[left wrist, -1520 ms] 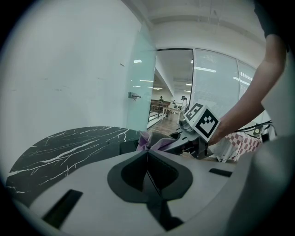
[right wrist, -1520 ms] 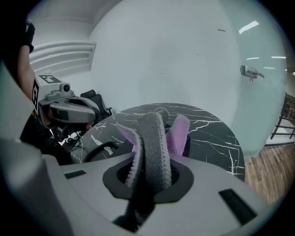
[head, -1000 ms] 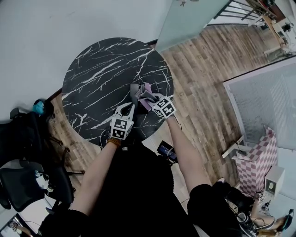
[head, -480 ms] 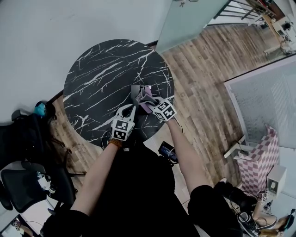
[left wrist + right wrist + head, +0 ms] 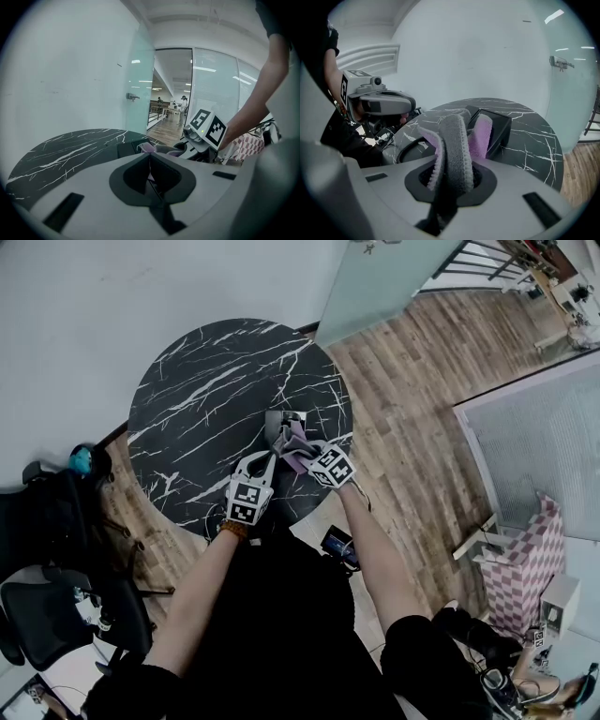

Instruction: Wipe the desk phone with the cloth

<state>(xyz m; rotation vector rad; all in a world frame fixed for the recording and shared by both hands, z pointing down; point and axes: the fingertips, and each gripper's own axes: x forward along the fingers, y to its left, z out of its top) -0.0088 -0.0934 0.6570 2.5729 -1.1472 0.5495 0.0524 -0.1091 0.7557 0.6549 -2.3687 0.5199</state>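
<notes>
The black desk phone (image 5: pixel 279 421) sits on the near right part of a round black marble table (image 5: pixel 206 390). A grey and purple cloth (image 5: pixel 296 441) lies against the phone's near side, and my right gripper (image 5: pixel 307 446) is shut on it. In the right gripper view the cloth (image 5: pixel 452 140) stands folded between the jaws, with the phone (image 5: pixel 494 125) just behind it. My left gripper (image 5: pixel 256 463) hovers left of the phone, shut with nothing in it. In the left gripper view (image 5: pixel 150 161) the phone (image 5: pixel 127 148) and cloth (image 5: pixel 149 147) lie just ahead.
The table's near edge runs just under both grippers. A coiled cord (image 5: pixel 404 149) lies on the table left of the phone. Black office chairs (image 5: pixel 56 549) stand at the left on wooden floor (image 5: pixel 412 399). A white wall and a glass partition (image 5: pixel 375 277) are beyond the table.
The right gripper with the cloth has shifted slightly against the phone. The left gripper has stayed about where it was.
</notes>
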